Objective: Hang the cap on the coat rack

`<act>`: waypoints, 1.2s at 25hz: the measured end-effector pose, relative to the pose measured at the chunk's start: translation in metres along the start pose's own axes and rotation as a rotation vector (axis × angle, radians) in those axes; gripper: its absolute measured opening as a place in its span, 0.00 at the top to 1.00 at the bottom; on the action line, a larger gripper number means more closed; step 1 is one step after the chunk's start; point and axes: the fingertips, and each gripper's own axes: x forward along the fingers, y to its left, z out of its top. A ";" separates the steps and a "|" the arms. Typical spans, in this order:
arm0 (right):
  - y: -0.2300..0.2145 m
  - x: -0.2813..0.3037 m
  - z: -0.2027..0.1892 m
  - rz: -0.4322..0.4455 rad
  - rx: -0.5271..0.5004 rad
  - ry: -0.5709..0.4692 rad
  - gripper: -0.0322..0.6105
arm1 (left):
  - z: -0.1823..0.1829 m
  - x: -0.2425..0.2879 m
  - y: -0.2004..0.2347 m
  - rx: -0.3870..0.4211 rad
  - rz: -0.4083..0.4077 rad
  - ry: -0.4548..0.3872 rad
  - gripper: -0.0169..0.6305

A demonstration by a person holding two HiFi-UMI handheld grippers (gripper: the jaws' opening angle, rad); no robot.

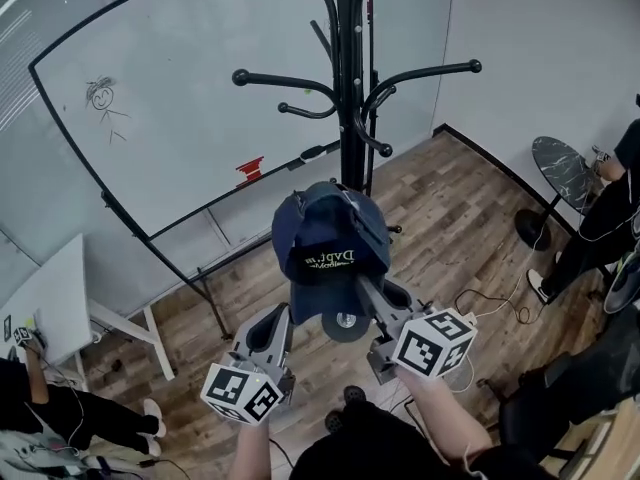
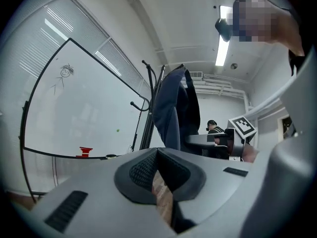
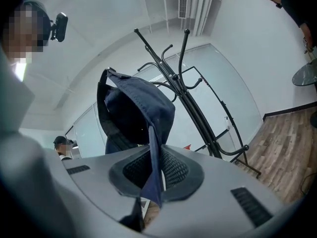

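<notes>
Holding the cap [image 1: 330,228] up by its brim right now. The right gripper [image 1: 362,286] is clamped on the thin brim edge, and you can see the navy edge pinched between the pads in the right gripper view. The left gripper [image 1: 287,313] sits at about 7 o'clock from the cap, pinched closed on nothing, with only floor showing through the slit.

The bit that matters: the coat rack [image 1: 347,88] is dead ahead at 12 o'clock from the cap. Its nearest low hook [image 1: 385,151] is at roughly 1 o'clock, just above the crown and not touching it. The cap's long axis runs 6 to 12, with the brim down at 6 toward me and the crown up at 12 toward the pole. The printed front faces my head camera, and the hollow faces away and down.

The right side's doing the work, so my guess is lift and push toward 12, then drop the crown over that hook.
</notes>
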 end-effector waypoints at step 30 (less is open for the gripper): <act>0.035 0.109 0.061 -0.131 -0.027 -0.103 0.87 | 0.040 0.003 0.103 0.005 -0.059 -0.026 0.95</act>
